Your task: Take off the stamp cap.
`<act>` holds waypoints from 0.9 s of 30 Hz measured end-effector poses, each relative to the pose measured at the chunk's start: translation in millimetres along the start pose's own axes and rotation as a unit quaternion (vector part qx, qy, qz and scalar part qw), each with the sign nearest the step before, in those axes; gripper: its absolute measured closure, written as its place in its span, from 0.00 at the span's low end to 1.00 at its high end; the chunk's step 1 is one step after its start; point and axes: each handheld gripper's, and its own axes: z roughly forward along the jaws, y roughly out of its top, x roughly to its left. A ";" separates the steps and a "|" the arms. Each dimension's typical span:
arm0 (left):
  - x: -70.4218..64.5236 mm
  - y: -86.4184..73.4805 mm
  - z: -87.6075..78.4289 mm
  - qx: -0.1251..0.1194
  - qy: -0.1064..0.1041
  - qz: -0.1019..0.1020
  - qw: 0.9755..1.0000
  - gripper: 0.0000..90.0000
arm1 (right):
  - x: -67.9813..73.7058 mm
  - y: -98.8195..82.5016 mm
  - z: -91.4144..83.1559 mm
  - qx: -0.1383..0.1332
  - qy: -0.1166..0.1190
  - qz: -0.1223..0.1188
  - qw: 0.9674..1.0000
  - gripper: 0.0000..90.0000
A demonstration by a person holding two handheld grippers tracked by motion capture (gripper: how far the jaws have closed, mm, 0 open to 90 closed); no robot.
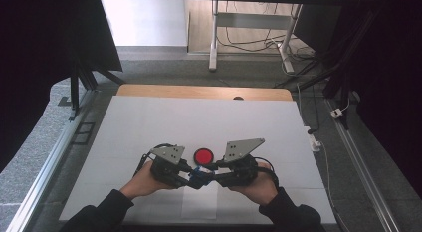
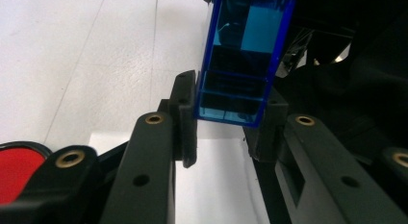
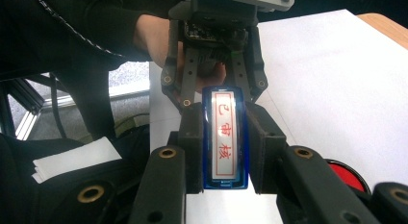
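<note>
A blue see-through stamp [image 1: 199, 175] with a white face and red characters [image 3: 225, 137] is held just above the table between both grippers. My left gripper [image 2: 230, 119] is shut on one end of its clear blue body [image 2: 243, 56]. My right gripper [image 3: 225, 117] is shut on the other end, pads pressed to its long sides. In the high view the left gripper [image 1: 192, 175] and right gripper [image 1: 211, 172] meet tip to tip near the table's front. A round red ink pad [image 1: 203, 156] lies just beyond them.
A white mat [image 1: 149, 122] covers the table, with a wooden edge [image 1: 204, 91] at the back. A small white sheet [image 1: 199, 204] lies below the grippers. The red pad [image 2: 14, 171] [image 3: 349, 177] sits close beside the jaws. Folded white paper [image 3: 72, 159] lies off the table's edge.
</note>
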 end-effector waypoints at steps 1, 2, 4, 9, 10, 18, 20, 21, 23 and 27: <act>0.2 -0.3 0.1 -0.001 -0.001 -0.002 1.000 0.75 | 0.0 0.0 0.0 0.000 0.000 0.000 1.000 0.80; 0.3 -0.4 0.1 -0.002 -0.002 -0.001 1.000 0.76 | 0.1 -0.1 -0.1 0.000 0.000 0.000 1.000 0.80; 0.3 -0.9 0.0 -0.006 -0.004 -0.002 1.000 0.76 | 0.2 -0.2 0.0 -0.002 0.001 0.001 1.000 0.80; -0.4 -2.4 0.2 -0.007 0.001 0.013 1.000 0.76 | 0.9 0.0 0.2 -0.003 0.001 -0.004 1.000 0.80; -0.6 -3.0 0.6 -0.008 0.002 0.015 1.000 0.76 | 1.2 -0.1 0.6 -0.001 0.000 -0.006 1.000 0.80; -0.2 -3.5 0.7 -0.004 -0.004 0.006 1.000 0.77 | 0.4 -1.0 1.6 0.000 0.004 -0.002 1.000 0.80; -0.4 -3.3 0.5 -0.002 -0.004 0.004 1.000 0.77 | 0.6 -1.0 1.7 -0.001 0.004 -0.002 1.000 0.80; -0.5 -3.2 0.4 -0.002 -0.004 0.003 1.000 0.77 | 0.7 -0.9 1.7 -0.001 0.004 -0.002 1.000 0.80; -0.5 -3.1 -0.3 -0.001 -0.005 0.003 1.000 0.77 | 1.0 -0.7 1.7 -0.004 0.003 -0.001 1.000 0.80; -1.5 -2.8 -0.7 0.016 0.001 0.010 1.000 0.77 | 1.1 -0.5 1.2 -0.006 0.003 -0.003 1.000 0.80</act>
